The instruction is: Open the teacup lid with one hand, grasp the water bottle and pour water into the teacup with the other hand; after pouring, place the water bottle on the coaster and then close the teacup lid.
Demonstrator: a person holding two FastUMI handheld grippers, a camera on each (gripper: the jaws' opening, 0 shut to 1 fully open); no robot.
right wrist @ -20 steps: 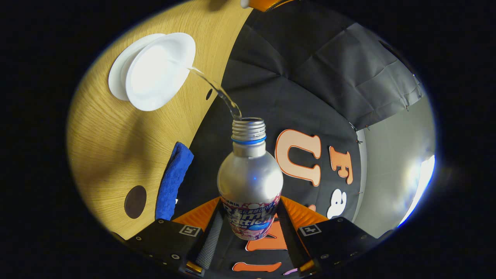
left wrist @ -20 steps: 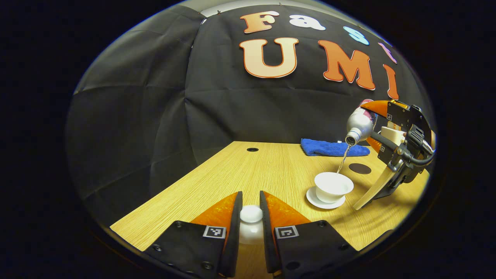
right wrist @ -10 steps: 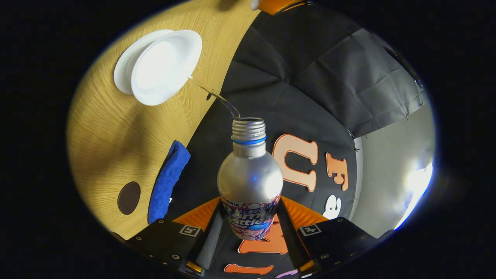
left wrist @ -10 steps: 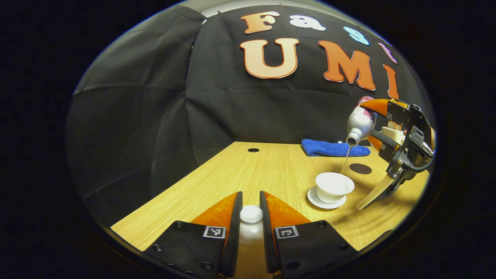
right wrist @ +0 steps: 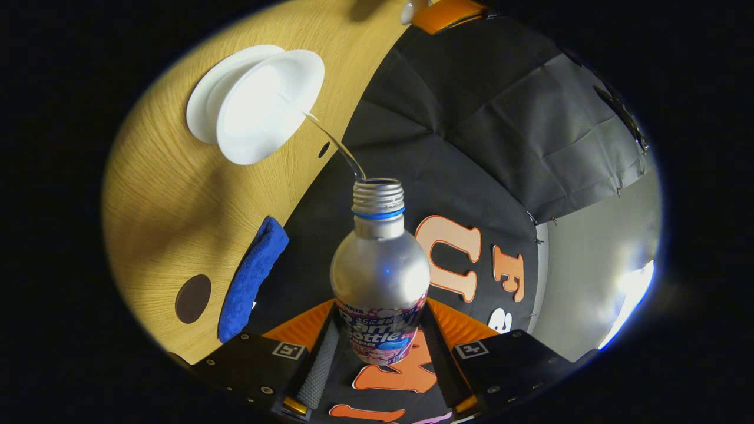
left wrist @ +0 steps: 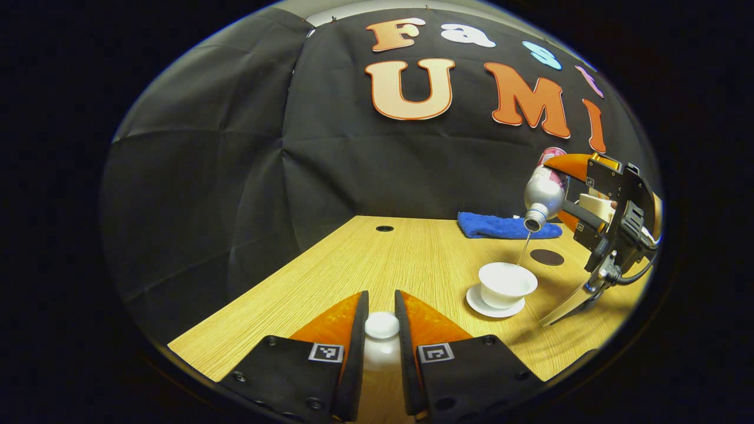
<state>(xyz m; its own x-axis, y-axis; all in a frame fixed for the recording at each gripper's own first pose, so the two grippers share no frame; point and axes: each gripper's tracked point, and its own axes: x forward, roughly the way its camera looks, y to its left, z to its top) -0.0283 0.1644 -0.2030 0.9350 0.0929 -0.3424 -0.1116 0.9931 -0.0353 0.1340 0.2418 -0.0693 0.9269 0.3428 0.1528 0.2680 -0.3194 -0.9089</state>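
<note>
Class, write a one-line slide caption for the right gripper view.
Tilted water bottle held between the jaws pours a thin stream into the open teacup.

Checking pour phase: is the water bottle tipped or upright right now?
Tipped. The water bottle angles mouth-down in the right claw, a thin stream falling into the teacup.

One teacup (left wrist: 507,283), white, on one saucer (left wrist: 493,308), also white. One lid (left wrist: 382,325), well apart from the teacup, toward the camera in the left gripper view. One water bottle (right wrist: 380,271), silver, above the teacup. One round dark coaster (left wrist: 546,257) just beyond the teacup. One blue cloth (left wrist: 508,226) farther back past the teacup. One round hole (left wrist: 384,228) in the one wooden table (left wrist: 377,271). Two grippers: left gripper (left wrist: 382,315), right gripper (right wrist: 380,330).
</note>
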